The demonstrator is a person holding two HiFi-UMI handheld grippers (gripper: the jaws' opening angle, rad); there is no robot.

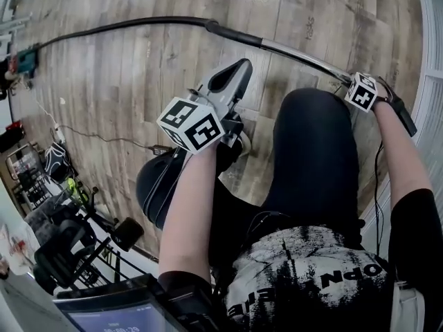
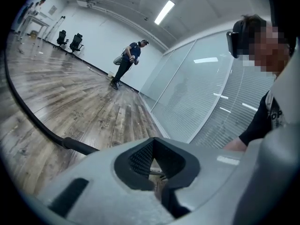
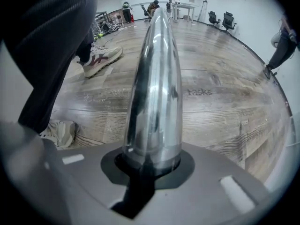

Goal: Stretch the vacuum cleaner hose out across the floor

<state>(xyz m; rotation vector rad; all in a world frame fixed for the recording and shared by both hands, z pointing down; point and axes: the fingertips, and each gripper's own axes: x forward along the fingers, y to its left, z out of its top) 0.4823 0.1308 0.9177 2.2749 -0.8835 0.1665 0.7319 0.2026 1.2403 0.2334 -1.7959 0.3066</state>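
The black vacuum hose (image 1: 124, 26) curves across the wood floor from the far left and joins a black cuff (image 1: 232, 33) and a chrome wand tube (image 1: 304, 57). My right gripper (image 1: 348, 81), under its marker cube, is shut on the near end of that tube. In the right gripper view the chrome tube (image 3: 155, 78) rises straight out of the right gripper (image 3: 151, 165). My left gripper (image 1: 232, 75) hovers near the middle, shut with nothing in it, short of the hose. In the left gripper view the hose (image 2: 33, 121) passes beyond the left gripper (image 2: 157, 165).
My dark trouser leg (image 1: 311, 158) and a shoe (image 3: 101, 57) are close to the tube. A thin cable (image 1: 104, 138) lies on the floor at left, with chairs and gear (image 1: 69, 247) at lower left. A glass wall (image 1: 432, 81) runs along the right. Another person (image 2: 127, 62) stands far off.
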